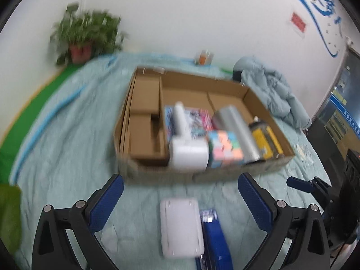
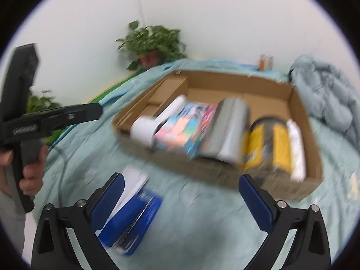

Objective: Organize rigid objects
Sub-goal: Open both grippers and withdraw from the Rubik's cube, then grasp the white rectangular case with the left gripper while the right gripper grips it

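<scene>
1. Pale green bedspread [image 1: 67, 148] covers the work surface.
2. Cardboard box [image 1: 227, 83] holds a grey cylinder [image 1: 236, 130], a yellow can [image 1: 265, 139] and a white device [image 1: 186, 150].
3. Left gripper [image 1: 180, 193]: jaws wide apart, empty.
4. Right gripper [image 2: 180, 193]: jaws wide apart, empty.
5. White case [image 1: 180, 225] and blue box [image 1: 216, 238] lie touching on the bedspread, just in front of the cardboard box.

Materials and finishes, both wrist views

Cardboard box [image 1: 265, 103]: plain brown corrugated board, matt. Silver cylinder [image 2: 227, 130]: metallic look, soft sheen. Bedcover [image 1: 67, 153]: pale green cloth, matt, creased. White flat case [image 1: 181, 227]: smooth plastic, slightly glossy. Gripper pads [image 1: 105, 204]: blue, ribbed, rubbery look, on matt black plastic arms. Quilted jacket [image 2: 326, 94]: soft grey-blue cloth. Blur hides finer texture.
</scene>
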